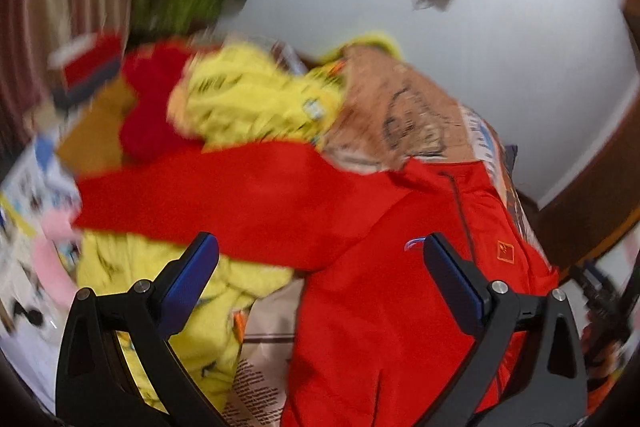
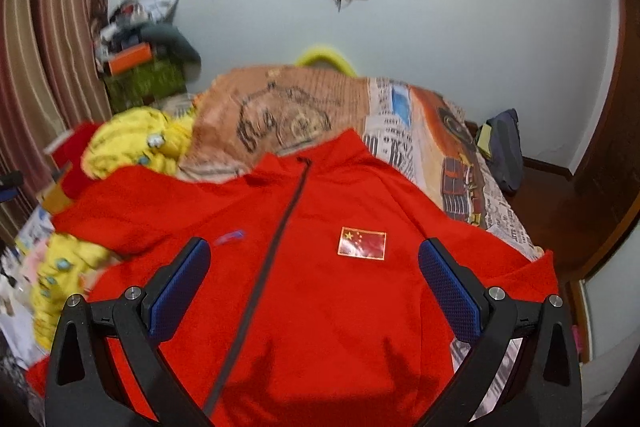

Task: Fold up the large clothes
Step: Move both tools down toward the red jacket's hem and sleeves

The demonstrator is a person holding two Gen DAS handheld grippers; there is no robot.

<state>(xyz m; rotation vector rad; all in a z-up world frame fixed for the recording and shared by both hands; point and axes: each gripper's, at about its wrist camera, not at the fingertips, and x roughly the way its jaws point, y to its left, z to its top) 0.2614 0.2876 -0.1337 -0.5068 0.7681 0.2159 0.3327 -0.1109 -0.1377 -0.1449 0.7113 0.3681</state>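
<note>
A bed (image 2: 460, 155) with a newsprint-pattern cover fills the room, a red jacket (image 2: 320, 287) spread front-up across its near end, zip (image 2: 280, 239) running up the middle. The right view shows the flag patch (image 2: 362, 243) squarely and a dark bag (image 2: 506, 147) at the bed's far right; the blurred left view instead shows a sleeve (image 1: 240, 195) stretched left over yellow clothes (image 1: 248, 99). The left hand-held gripper (image 1: 320, 263) and right hand-held gripper (image 2: 314, 267) both hang above the jacket, jaws spread wide, grasping nothing.
</note>
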